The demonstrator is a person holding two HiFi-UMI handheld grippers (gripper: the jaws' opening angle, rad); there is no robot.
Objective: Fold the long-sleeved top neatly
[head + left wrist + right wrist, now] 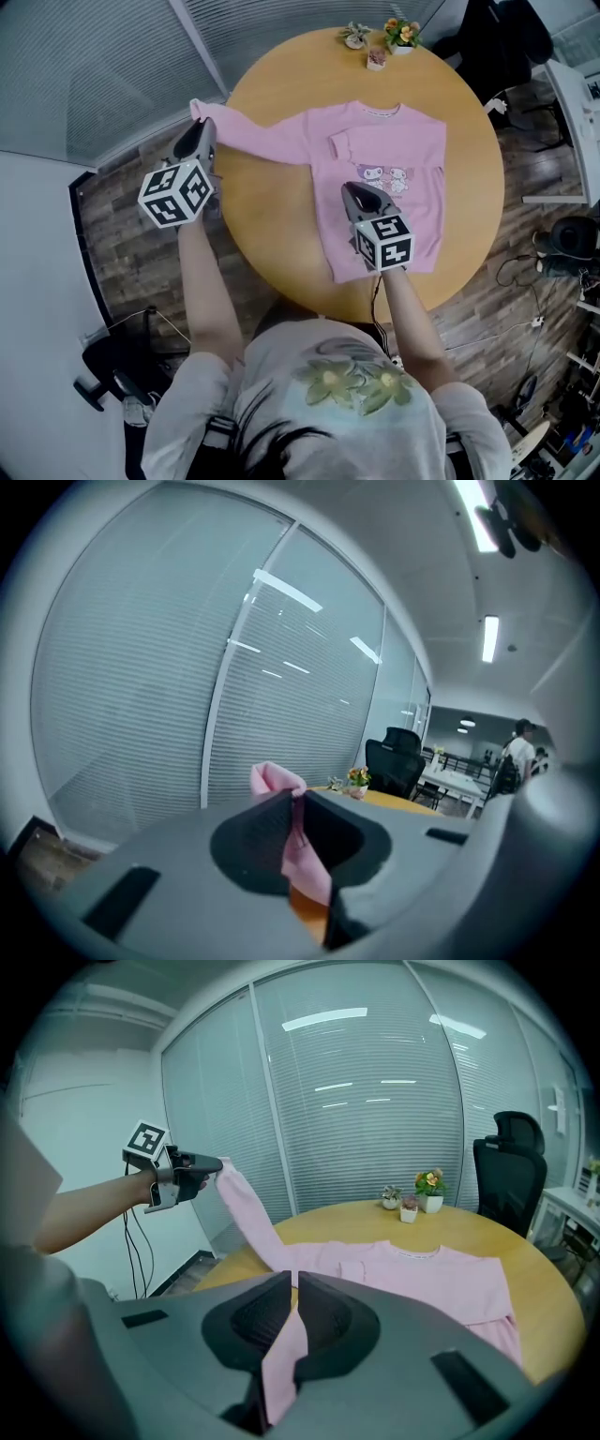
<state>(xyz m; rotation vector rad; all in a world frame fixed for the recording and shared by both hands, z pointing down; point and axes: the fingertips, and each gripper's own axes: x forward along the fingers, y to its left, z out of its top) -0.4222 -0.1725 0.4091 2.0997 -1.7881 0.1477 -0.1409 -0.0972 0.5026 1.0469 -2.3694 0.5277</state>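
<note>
- The round bench (272, 234) is carrying the pink top (394, 150), which is lying spread out.
- The left tongs (201, 127) are pinching its sleeve (262, 131) cuff, holding it raised past the bench's edge.
- The right tongs (356, 195) are pinching the top's body fabric.

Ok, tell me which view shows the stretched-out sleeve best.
Head view: the sleeve runs whole from the top to the left tool. The right gripper view shows it side-on, slanting up off the table. The left gripper view shows only its cuff, pinched in the jaws.
</note>
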